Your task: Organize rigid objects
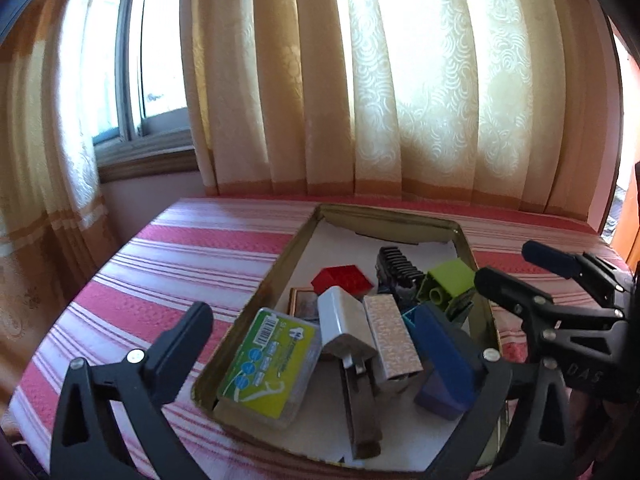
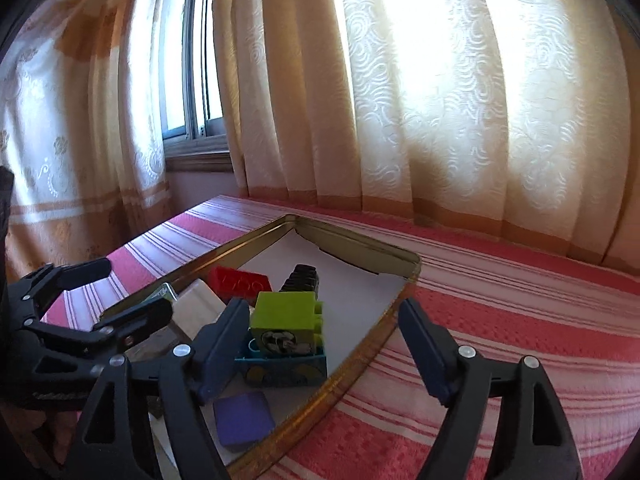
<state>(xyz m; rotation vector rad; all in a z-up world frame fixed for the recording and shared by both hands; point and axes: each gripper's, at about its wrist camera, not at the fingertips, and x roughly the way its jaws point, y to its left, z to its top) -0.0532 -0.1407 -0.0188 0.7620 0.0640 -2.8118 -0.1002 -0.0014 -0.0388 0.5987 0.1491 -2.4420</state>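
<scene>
Where curtains (image 1: 360, 80) hang, striped cloth (image 1: 180, 264) bears tin tray (image 1: 280, 272); left tongs (image 1: 316, 344), right tongs (image 2: 324, 344) wide, empty.

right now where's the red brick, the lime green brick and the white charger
red brick (image 1: 343, 277), left wrist view, top face
lime green brick (image 2: 285, 313), right wrist view, top face
white charger (image 1: 343, 320), left wrist view, broad side

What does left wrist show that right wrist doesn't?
Left wrist only: the green-yellow labelled box, the white plug adapter and the silvery patterned block.
Right wrist only: the picture on the lime brick's side and the teal block under it.
Both: gold tin tray, red brick, lime brick, black comb-like part, both grippers open.
</scene>
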